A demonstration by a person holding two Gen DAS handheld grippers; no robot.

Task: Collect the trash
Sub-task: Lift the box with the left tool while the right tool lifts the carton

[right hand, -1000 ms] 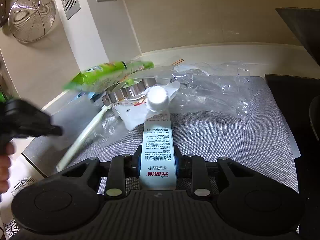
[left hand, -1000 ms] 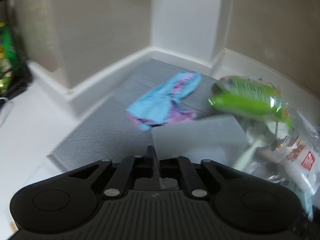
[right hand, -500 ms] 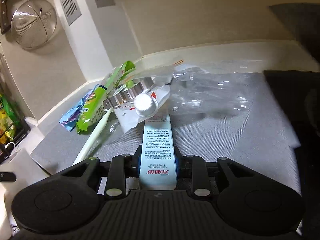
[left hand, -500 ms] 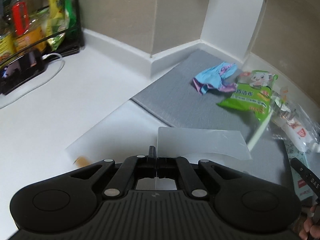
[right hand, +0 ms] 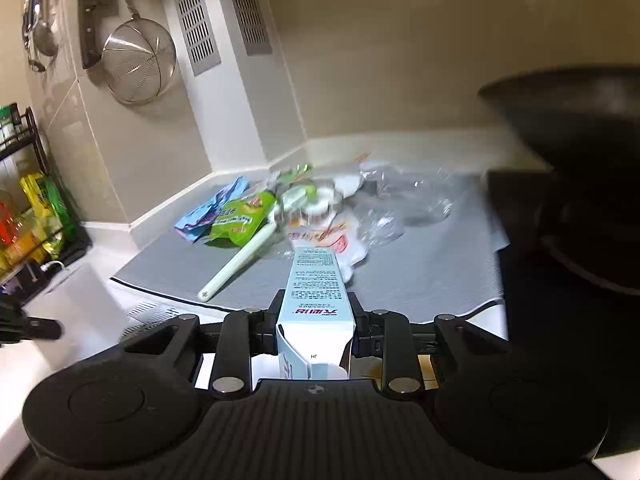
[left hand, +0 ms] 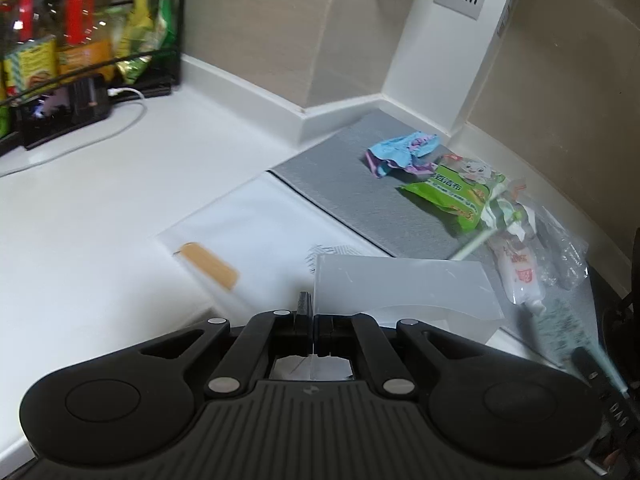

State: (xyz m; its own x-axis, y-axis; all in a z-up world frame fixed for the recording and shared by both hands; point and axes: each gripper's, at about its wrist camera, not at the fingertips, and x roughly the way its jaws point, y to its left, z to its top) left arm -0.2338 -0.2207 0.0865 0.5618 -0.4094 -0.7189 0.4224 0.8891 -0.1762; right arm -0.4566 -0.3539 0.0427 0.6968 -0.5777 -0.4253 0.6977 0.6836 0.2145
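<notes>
My left gripper [left hand: 311,312] is shut on the edge of a translucent white plastic bag [left hand: 404,290], held above the white counter. My right gripper [right hand: 316,312] is shut on a pale blue and white carton [right hand: 316,284], held above the grey mat [right hand: 420,268]. Trash lies on the mat: a blue-purple wrapper [left hand: 400,152] [right hand: 212,210], a green packet [left hand: 456,190] [right hand: 240,220], a white pouch with red print [left hand: 520,276] [right hand: 328,240], a pale green stick [right hand: 240,264] and crumpled clear plastic [right hand: 404,204].
A flat white bag with a tan strip [left hand: 208,264] lies on the counter. A black rack of bottles and packets [left hand: 76,48] stands far left. A metal strainer [right hand: 138,66] hangs on the wall. A dark pan [right hand: 576,128] and black hob are at the right.
Both grippers have pulled back from the trash pile, each keeping its hold. The green packet, seen lifted a second ago, now lies on the mat.
</notes>
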